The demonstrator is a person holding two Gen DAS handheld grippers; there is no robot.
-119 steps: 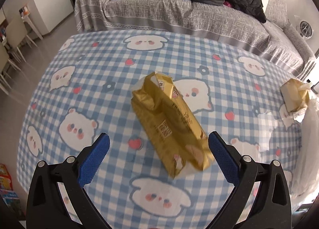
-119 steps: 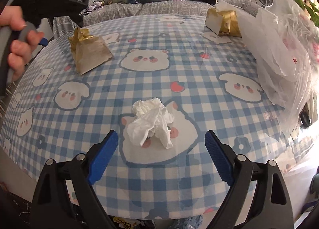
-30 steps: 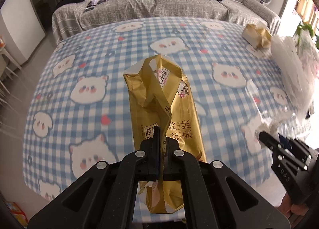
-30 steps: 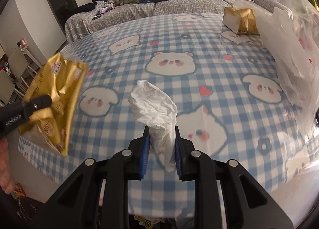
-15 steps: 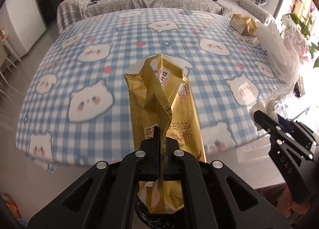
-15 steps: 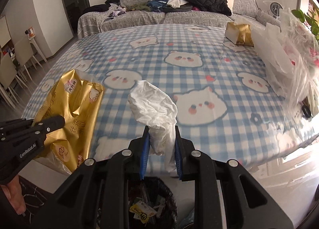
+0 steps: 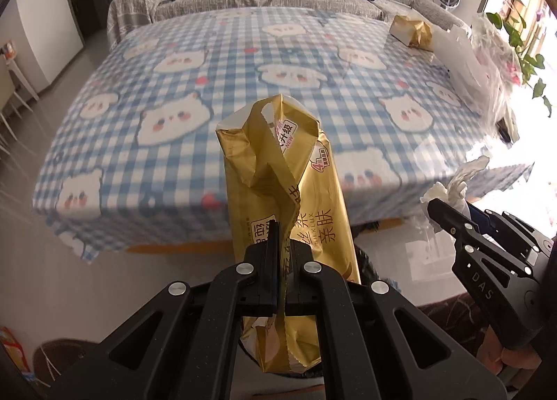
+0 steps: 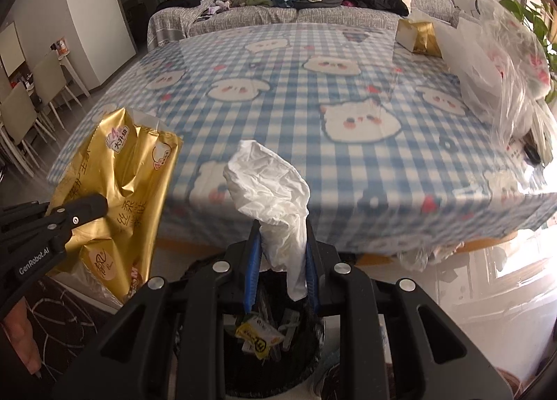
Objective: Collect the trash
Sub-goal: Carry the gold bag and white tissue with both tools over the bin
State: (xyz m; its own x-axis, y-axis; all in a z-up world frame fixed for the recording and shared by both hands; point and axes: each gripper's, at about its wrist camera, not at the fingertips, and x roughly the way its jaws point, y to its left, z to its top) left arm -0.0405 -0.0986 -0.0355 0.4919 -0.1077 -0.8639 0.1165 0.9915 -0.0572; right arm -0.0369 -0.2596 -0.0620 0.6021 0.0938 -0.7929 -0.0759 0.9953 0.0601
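Trash in both grippers, now off the table and over the floor. Left gripper (image 7: pixel 282 254) is clamped on the torn flap of the gold wrapper (image 7: pixel 289 191), which hangs upright between the closed fingers; right gripper (image 8: pixel 282 254) is pinched on the crumpled white tissue (image 8: pixel 271 191). A second ago both items were held above the checked tablecloth (image 8: pixel 348 62); since then the view has pulled back past the table edge, and the black waste bin (image 8: pixel 306 358) shows directly under the right gripper, with scraps already inside. In the left view a dark rim is only partly visible beneath the wrapper, so whether that item sits over the opening I cannot tell.

Judgement: carry phase nearly finished; release comes next. The tissue looks well placed for a drop. One more gold pack (image 8: pixel 417 36) stands at the far corner near the plastic bags (image 8: pixel 494 59); whether it counts as trash is unclear.
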